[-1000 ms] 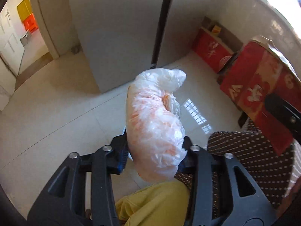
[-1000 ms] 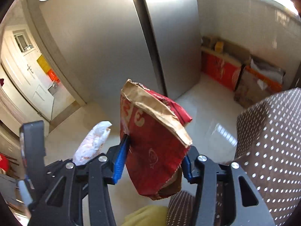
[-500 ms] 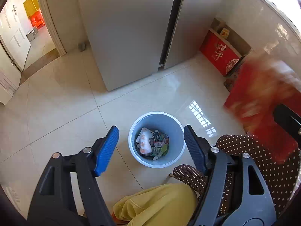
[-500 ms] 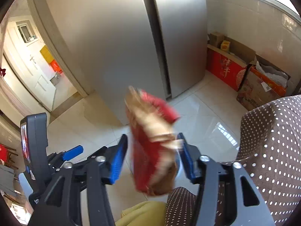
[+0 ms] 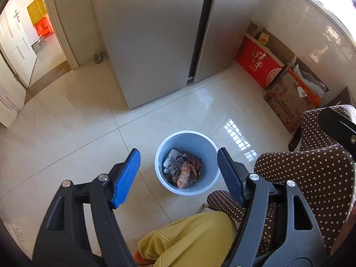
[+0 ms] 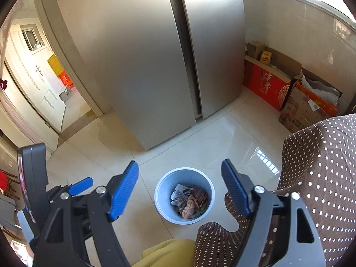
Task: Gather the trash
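Note:
A light blue trash bin (image 5: 205, 143) stands on the tiled floor, holding crumpled wrappers and bags (image 5: 183, 172). It also shows in the right wrist view (image 6: 164, 183) with the same trash (image 6: 190, 202) inside. My left gripper (image 5: 179, 166) is open and empty, high above the bin. My right gripper (image 6: 180, 187) is open and empty too, also above the bin. The left gripper's blue fingertip (image 6: 81, 185) shows at the right wrist view's left edge.
A silver two-door fridge (image 5: 166, 33) stands behind the bin. Red and brown cardboard boxes (image 5: 273, 75) line the right wall. A brown polka-dot cloth (image 5: 311, 171) and a yellow garment (image 5: 189, 240) are close below. An open doorway (image 5: 33, 44) is at the left.
Both grippers opened. The white plastic bag left my left gripper and the red paper bag left my right one; the bin below now holds more trash.

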Demonstrator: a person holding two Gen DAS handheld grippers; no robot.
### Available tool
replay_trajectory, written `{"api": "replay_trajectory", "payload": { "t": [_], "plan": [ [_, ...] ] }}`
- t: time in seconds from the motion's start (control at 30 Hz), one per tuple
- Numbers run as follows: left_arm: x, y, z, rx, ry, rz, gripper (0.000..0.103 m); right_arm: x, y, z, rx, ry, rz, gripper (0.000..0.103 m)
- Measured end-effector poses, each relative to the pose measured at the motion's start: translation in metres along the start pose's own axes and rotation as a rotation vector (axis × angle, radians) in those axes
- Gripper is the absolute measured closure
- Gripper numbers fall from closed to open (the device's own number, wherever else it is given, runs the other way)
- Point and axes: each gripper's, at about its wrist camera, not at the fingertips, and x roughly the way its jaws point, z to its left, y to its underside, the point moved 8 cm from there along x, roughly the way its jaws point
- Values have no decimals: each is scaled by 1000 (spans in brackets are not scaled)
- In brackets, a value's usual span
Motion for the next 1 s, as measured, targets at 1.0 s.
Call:
{"api": "replay_trajectory", "payload": {
  "t": [1.0],
  "plan": [
    [-209, 60, -65, 241, 101, -373, 30, -275, 73, -33, 83, 119, -459, 19]
  ]
}}
